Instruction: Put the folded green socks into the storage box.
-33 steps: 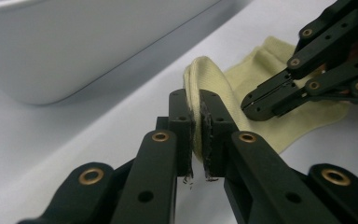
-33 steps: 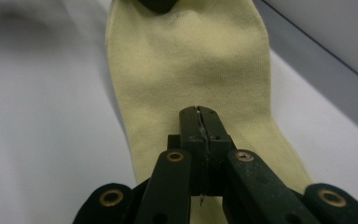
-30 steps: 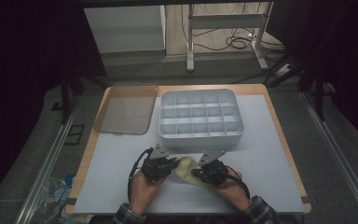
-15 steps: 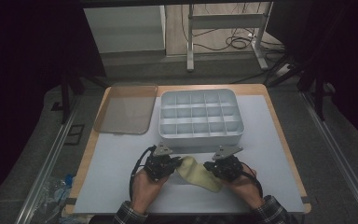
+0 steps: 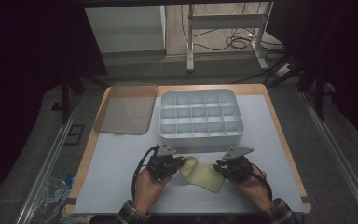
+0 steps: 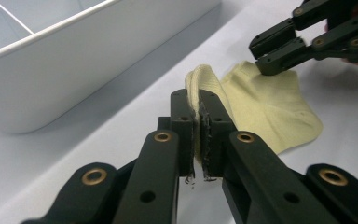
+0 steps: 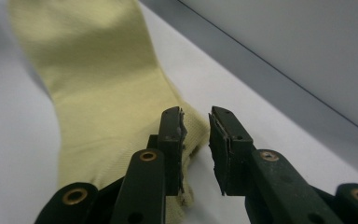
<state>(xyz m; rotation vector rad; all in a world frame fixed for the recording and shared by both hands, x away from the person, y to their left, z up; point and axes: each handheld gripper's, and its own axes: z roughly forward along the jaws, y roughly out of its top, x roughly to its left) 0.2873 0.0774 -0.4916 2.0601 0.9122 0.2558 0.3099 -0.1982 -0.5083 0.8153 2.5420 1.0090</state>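
Pale yellow knit, a sock (image 5: 201, 171), lies flat on the white counter (image 5: 121, 163) just in front of the white divided box (image 5: 200, 116), between the person's two hands. In the high view the left tool (image 5: 179, 163) meets the sock's left end and the right tool (image 5: 218, 167) sits at its right edge. A clear lid (image 5: 126, 108) rests to the left of the box, apart from the work, which leaves all the compartments uncovered.

In the left gripper view, the left tool (image 6: 199, 105) has its jaws pressed together on a raised fold of the sock (image 6: 261, 102), the cloth bunched up between the pads. That pinch probably anchors one end so the fabric cannot slide while the other end is handled. The right tool (image 6: 263, 58) shows farther off, its tips over the sock's far edge. The box wall (image 6: 74, 74) runs close beside.

In the right gripper view, the right tool (image 7: 195, 123) stands with a narrow gap between its jaws and nothing clamped. The sock (image 7: 102, 84) stretches away from it, its near edge lying under the left jaw and reaching into the gap. It looks set to close on that edge, perhaps to fold or roll the sock before it goes into a compartment.
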